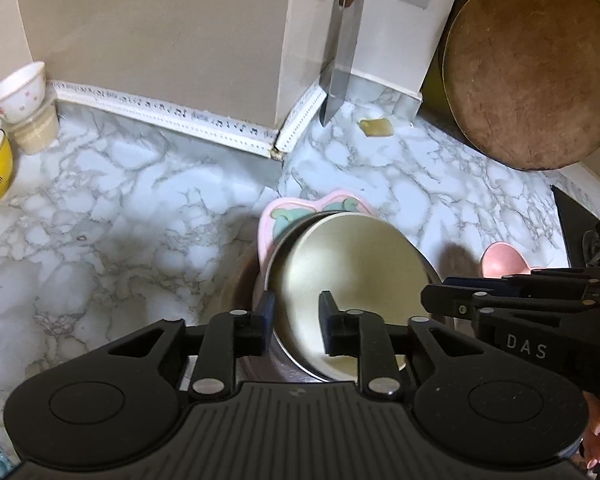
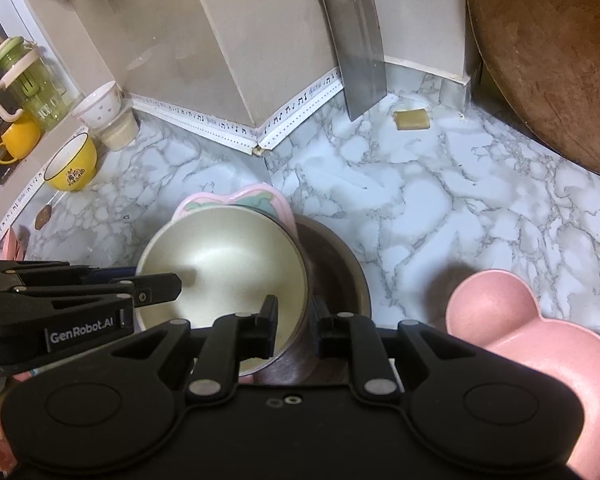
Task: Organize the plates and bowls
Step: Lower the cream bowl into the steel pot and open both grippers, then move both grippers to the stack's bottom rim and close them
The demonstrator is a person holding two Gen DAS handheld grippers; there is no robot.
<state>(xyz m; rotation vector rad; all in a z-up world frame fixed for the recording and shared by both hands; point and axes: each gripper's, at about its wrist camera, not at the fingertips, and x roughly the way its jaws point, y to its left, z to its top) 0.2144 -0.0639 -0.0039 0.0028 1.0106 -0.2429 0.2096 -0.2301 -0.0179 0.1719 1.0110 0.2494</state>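
The cream bowl [image 2: 224,268] sits tilted inside a brown bowl [image 2: 336,272], with a pink plate [image 2: 236,200] wedged behind it at the far side, all near the middle of the marble counter [image 2: 420,200]. The right gripper [image 2: 294,328] clenches the cream bowl's right wall, one finger inside and one outside. The left gripper [image 1: 294,320] straddles the bowl's left rim with its fingers released, not pressing it. A pink bear-shaped dish [image 2: 520,320] lies to the right. A yellow bowl [image 2: 70,164] and a white bowl [image 2: 98,108] stand far left.
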